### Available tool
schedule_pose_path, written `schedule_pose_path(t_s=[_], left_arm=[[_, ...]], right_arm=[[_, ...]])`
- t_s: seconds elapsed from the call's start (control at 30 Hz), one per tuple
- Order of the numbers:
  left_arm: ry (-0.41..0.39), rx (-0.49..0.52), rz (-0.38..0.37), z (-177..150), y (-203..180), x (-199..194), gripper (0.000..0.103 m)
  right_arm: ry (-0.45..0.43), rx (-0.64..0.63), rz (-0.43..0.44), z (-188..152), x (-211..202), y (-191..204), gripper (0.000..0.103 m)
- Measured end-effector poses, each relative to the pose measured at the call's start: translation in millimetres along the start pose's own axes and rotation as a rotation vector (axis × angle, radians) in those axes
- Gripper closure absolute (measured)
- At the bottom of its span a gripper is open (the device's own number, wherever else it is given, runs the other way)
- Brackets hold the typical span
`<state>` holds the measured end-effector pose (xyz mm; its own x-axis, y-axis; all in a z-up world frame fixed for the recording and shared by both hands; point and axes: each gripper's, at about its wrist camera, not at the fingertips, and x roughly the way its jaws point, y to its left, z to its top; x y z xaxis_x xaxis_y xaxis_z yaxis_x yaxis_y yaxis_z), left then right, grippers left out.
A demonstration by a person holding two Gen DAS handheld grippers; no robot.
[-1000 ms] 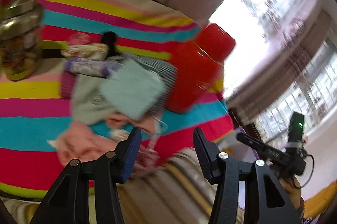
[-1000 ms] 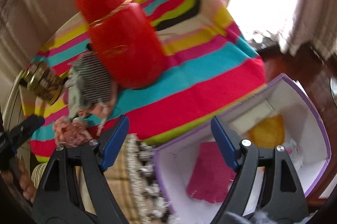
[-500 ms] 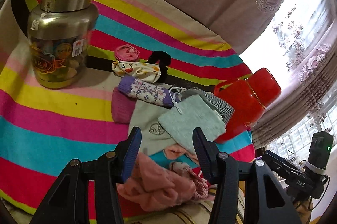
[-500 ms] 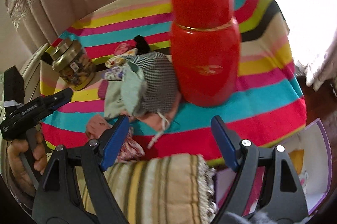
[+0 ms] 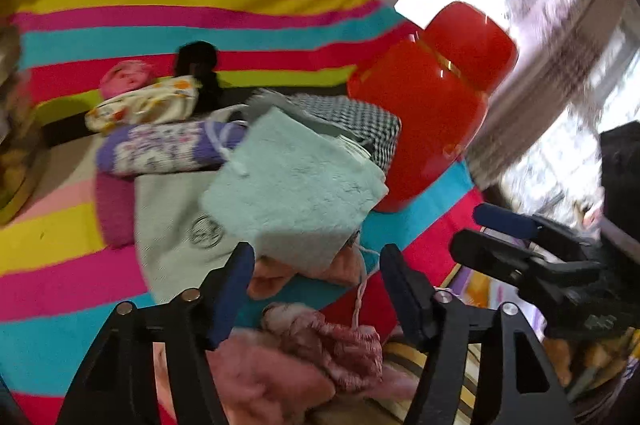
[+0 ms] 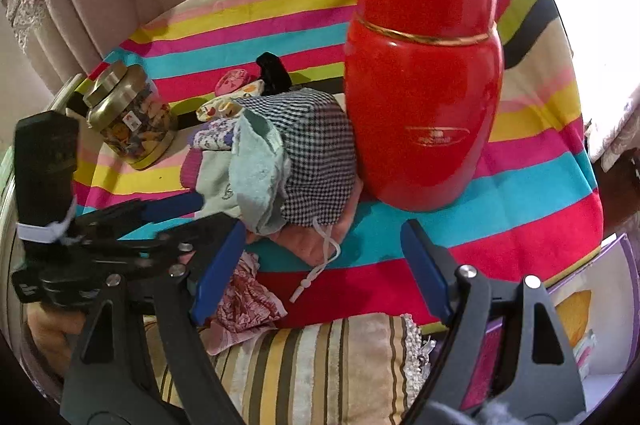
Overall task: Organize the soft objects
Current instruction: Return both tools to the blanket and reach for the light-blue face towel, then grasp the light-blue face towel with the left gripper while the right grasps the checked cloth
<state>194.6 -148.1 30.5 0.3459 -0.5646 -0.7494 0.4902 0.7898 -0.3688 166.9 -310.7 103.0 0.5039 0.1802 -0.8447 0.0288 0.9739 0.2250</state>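
Note:
A pile of soft things lies on the striped tablecloth (image 5: 80,225): a pale green terry cloth (image 5: 296,185) on top, a checked cloth (image 5: 360,121), a purple patterned sock (image 5: 168,149), a floral pouch (image 5: 148,101) and pink cloths (image 5: 280,377). My left gripper (image 5: 318,277) hovers at the pile's near edge. Its jaws are opening, and the green cloth's corner sits above the gap, untouched by the pads. My right gripper (image 6: 320,265) stands open over the tablecloth's front edge, near a white drawstring (image 6: 320,265), with nothing gripped. The left gripper (image 6: 208,213) also shows there beside the green cloth (image 6: 256,165).
A tall red jar (image 6: 424,85) stands right of the pile, touching the checked cloth (image 6: 320,153). A gold-lidded jar (image 6: 128,117) stands at the left. A striped cushion (image 6: 320,365) lies below the table edge, and a white purple-rimmed box (image 6: 592,305) holding coloured cloths sits at lower right.
The left gripper has moved in close to the pile and its jaws have widened. The right gripper has swung from over the white box to face the pile and red jar.

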Motion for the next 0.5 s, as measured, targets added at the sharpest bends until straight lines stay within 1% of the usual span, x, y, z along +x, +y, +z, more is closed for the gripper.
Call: schedule_pose_path(t_s=[0.07,0.13,0.2,0.23,0.27,0.3,0.33,0.37,0.4,0.5], left_arm=[[0.018,0.022,0.024,6,-3,11,0.033],[0.044,0.040,0.075,11,-3,25,0.033],[0.069,0.050,0.081,14,0,36,0.034],[0.068,0.047,0.077,14,2,40,0.046],[0.071,0.038,0.083,14,6,44,0.067],[0.073,0.024,0.098,13,10,45,0.075],[0.064,0.011,0.089,12,14,42,0.084],[0.052,-0.004,0.063,10,17,37,0.088],[0.037,-0.017,0.047,9,20,32,0.089],[-0.012,-0.058,0.026,6,29,12,0.090]], right_arm=[[0.006,0.019,-0.003,0,2,-6,0.021],[0.005,0.034,-0.004,0,2,-9,0.021],[0.001,0.055,-0.001,1,3,-12,0.021],[0.000,0.065,0.002,1,4,-12,0.021],[0.001,0.076,0.006,2,6,-12,0.021],[0.001,0.084,0.009,2,7,-12,0.021],[0.002,0.103,0.020,3,10,-12,0.021],[0.000,0.119,0.030,4,12,-12,0.021],[-0.001,0.131,0.038,5,14,-13,0.021],[0.014,0.229,0.081,8,28,-15,0.021]])
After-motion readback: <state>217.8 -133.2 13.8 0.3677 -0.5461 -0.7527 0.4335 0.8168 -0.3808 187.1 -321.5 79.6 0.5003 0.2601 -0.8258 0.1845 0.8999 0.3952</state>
